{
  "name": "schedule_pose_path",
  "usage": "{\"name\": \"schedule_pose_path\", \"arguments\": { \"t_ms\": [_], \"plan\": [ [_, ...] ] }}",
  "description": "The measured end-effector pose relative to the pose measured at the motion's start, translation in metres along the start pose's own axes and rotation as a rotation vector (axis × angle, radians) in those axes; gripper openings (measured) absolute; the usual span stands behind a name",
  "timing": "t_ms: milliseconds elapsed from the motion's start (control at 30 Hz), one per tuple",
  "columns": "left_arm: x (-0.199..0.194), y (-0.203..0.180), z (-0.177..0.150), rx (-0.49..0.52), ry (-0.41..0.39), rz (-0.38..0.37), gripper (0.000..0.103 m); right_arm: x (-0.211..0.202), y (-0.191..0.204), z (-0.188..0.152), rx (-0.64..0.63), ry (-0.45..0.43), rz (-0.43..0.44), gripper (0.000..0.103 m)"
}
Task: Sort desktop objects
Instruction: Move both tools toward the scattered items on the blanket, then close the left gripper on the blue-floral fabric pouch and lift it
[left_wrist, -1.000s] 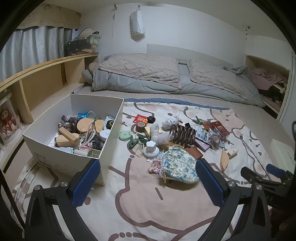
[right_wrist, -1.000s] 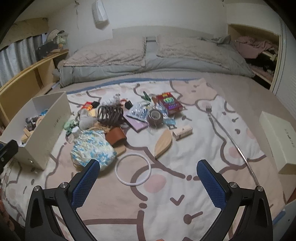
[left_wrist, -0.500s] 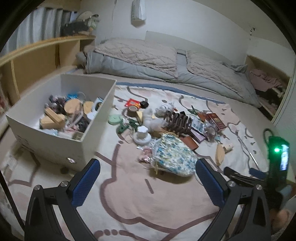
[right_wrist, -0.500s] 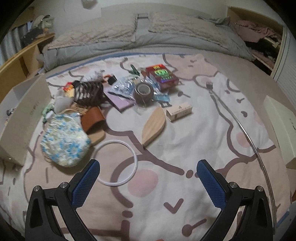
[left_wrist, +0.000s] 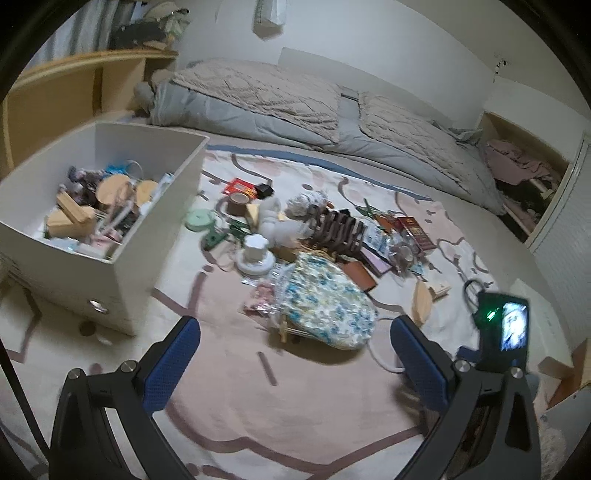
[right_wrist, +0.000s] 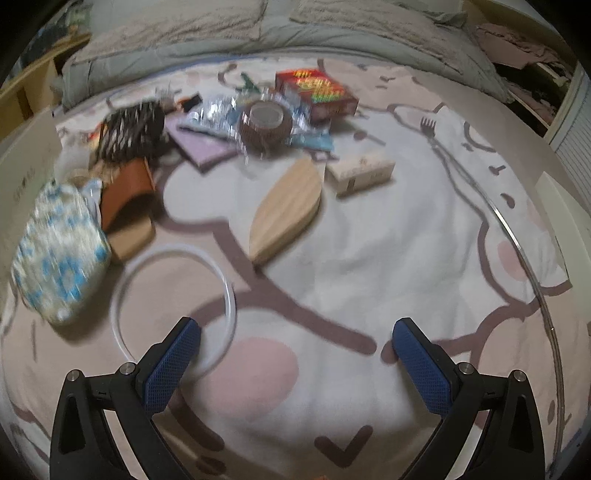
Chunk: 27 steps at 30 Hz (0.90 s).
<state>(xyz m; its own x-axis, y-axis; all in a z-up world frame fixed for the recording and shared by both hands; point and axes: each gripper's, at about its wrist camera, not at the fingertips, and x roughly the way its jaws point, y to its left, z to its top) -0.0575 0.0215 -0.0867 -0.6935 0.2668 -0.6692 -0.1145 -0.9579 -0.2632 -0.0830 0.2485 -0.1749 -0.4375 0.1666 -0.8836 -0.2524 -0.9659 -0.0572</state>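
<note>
**Both hand-held grippers spread and empty above the sorting blanket**

The left hand-held gripper (left_wrist: 295, 354) is seen with its blue pads wide apart and nothing held between them, above a patterned blanket (left_wrist: 229, 398) spread on the bed. To its left a white box (left_wrist: 129, 266) stands on the blanket, already holding mixed items, among them wooden pieces. Loose objects are heaped just right of the box: a floral pouch (left_wrist: 325, 306) nearest the gripper, a white knob-shaped piece (left_wrist: 255, 254) beside it, a dark coiled rack (left_wrist: 338, 230) further back. The other gripper's body, with a lit screen, is visible at the right edge.

The right hand-held gripper (right_wrist: 295, 354) is likewise spread and empty, held low over the blanket (right_wrist: 369, 240). A white ring (right_wrist: 122, 295) lies flat at its left finger; the pad overlaps the ring's near edge, and contact cannot be confirmed. A leaf-shaped wooden board (right_wrist: 284, 210) lies ahead, a small cream box (right_wrist: 364, 171) just to its right, a tape roll (right_wrist: 264, 123) and a red box (right_wrist: 317, 92) beyond. A long-handled fork (right_wrist: 428, 125) lies well to the right. The left side of this view is blurred.
</note>
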Motion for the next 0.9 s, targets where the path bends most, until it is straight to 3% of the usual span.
{"name": "schedule_pose_path", "arguments": {
  "t_ms": [367,900],
  "plan": [
    [0.023,-0.012,-0.004,0.005,0.057,-0.051,0.103,-0.013,-0.009,-0.033,-0.031,-0.014,0.056,0.103],
    [0.068,-0.054,0.002,0.134,0.094,-0.063,0.103,-0.028,-0.014,-0.066,-0.057,-0.068,0.083,0.103]
  ]
}}
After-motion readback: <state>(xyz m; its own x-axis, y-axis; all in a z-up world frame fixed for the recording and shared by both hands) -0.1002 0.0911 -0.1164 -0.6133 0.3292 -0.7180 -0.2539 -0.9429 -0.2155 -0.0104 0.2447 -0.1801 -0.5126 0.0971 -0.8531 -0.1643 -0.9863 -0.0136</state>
